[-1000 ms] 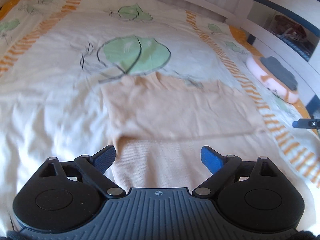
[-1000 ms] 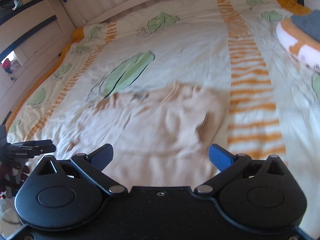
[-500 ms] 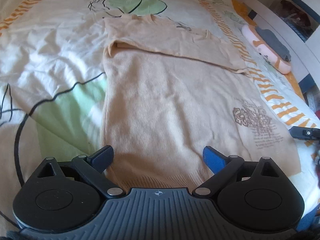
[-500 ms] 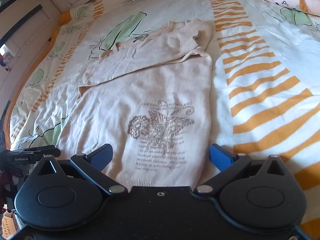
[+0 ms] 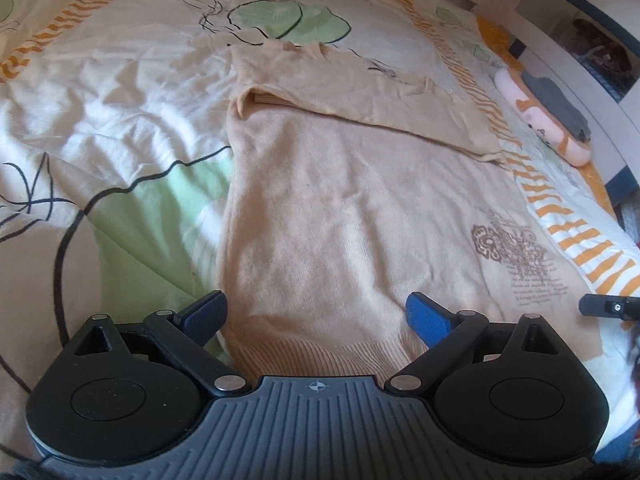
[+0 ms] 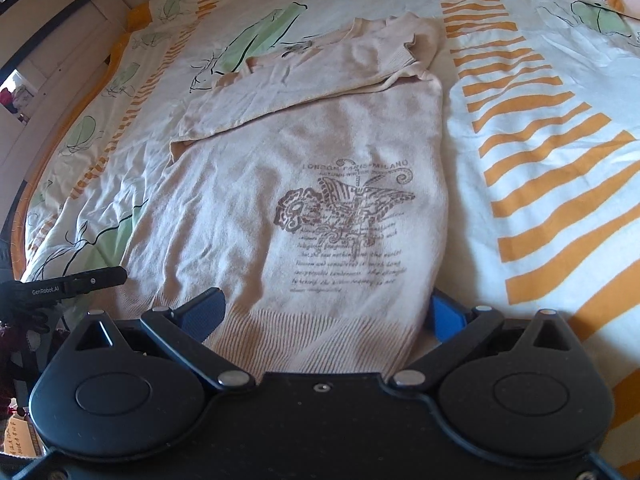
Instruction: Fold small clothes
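A beige knit sweater lies flat on the bed, sleeves folded across its upper part, brown print near the hem. It also shows in the right wrist view. My left gripper is open, its blue fingers straddling the ribbed hem's left part. My right gripper is open over the hem's right part, below the print. The right gripper's tip shows at the left view's right edge; the left gripper's tip shows at the right view's left edge.
The bedsheet is cream with green leaves and orange stripes. A pink and orange plush pillow with a grey item on it lies at the right. White slatted bed frame and shelves stand behind.
Both grippers have pulled back from the sweater's upper part to its hem and dropped lower. The whole sweater body and print came into view. Both stayed open.
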`<move>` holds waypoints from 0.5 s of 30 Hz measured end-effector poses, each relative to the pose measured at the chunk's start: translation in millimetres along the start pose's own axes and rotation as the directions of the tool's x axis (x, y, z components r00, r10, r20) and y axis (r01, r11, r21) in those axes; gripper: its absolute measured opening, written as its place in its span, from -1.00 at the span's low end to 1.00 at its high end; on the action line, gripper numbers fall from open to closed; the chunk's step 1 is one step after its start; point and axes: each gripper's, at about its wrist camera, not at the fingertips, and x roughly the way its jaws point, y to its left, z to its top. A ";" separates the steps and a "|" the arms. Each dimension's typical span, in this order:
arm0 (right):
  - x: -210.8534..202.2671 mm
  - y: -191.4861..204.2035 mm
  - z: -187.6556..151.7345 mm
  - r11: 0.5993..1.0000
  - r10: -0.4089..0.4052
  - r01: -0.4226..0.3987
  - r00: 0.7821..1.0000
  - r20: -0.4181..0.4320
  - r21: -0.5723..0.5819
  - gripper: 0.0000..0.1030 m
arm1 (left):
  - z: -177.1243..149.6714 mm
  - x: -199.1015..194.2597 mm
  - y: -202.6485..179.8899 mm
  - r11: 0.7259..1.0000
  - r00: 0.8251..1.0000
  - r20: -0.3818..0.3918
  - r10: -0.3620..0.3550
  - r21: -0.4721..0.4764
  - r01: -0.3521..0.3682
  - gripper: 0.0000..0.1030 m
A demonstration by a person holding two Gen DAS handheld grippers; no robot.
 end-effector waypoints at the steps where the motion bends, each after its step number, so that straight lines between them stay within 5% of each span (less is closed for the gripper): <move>1: 0.7 -0.1 0.3 1.000 0.000 0.000 1.000 -0.003 0.000 0.99 | 0.6 0.0 -0.7 1.000 1.000 -0.002 0.014 -0.002 -0.014 0.88; 6: 1.7 1.6 0.3 1.000 0.003 -0.003 1.000 -0.013 -0.015 0.99 | 1.4 8.7 -2.6 0.998 0.997 -0.050 0.055 0.018 -0.054 0.88; 15: 4.8 -3.1 0.5 1.000 0.026 -0.026 0.999 -0.022 -0.003 0.99 | 6.0 38.8 11.8 0.999 0.979 -0.204 -0.019 -0.038 0.012 0.91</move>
